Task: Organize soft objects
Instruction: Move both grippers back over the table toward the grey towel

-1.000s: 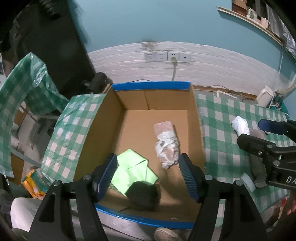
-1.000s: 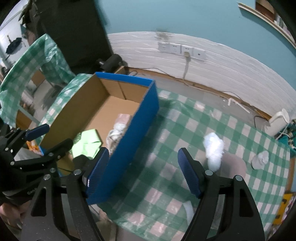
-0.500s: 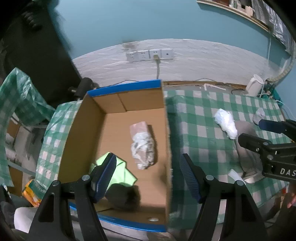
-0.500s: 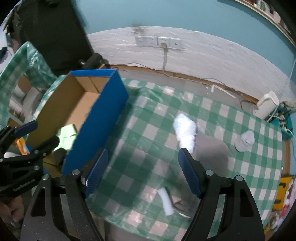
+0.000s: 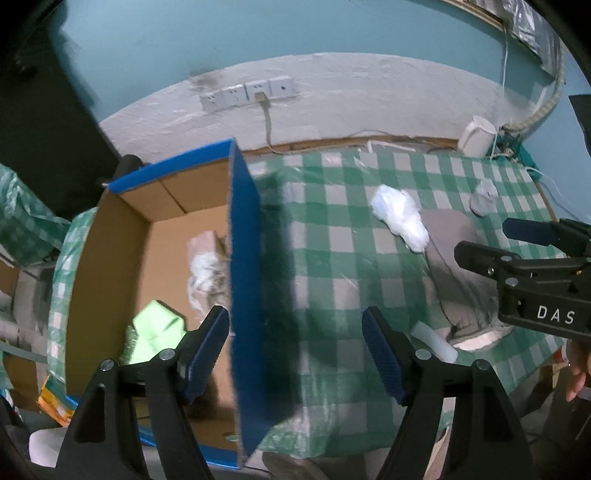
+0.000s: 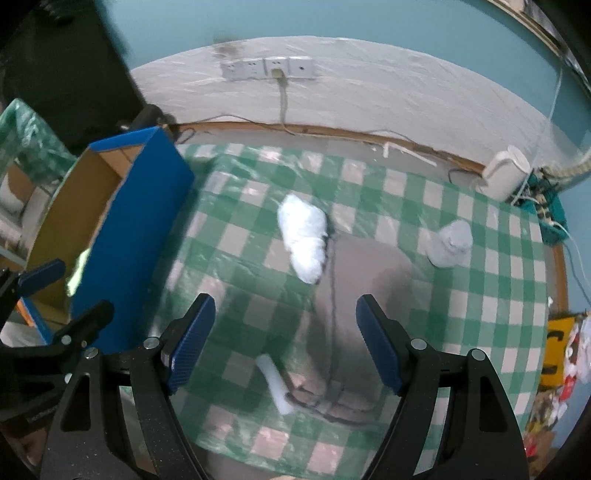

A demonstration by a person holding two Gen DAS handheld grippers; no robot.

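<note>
Overhead, the left gripper (image 5: 295, 349) straddles the blue wall of the brown cardboard box (image 5: 243, 280), jaws opening, gripping nothing. The right gripper (image 6: 284, 341) hangs released above the green-and-white checked tablecloth (image 6: 406, 206). Ahead of its fingers lies a white fluffy wad (image 6: 304, 236). Beyond: white wall sockets (image 6: 269, 68), teal wall (image 6: 332, 18).

Dim, bluish indoor light with no clear source. Both fisheye views bend straight lines and fade to black at the corners. Motion blur smears the blue box (image 5: 245, 295) and checked tablecloth (image 6: 369, 192). A soft dark shadow lies beside the box. Faint glare shines on the tablecloth's plastic cover.
</note>
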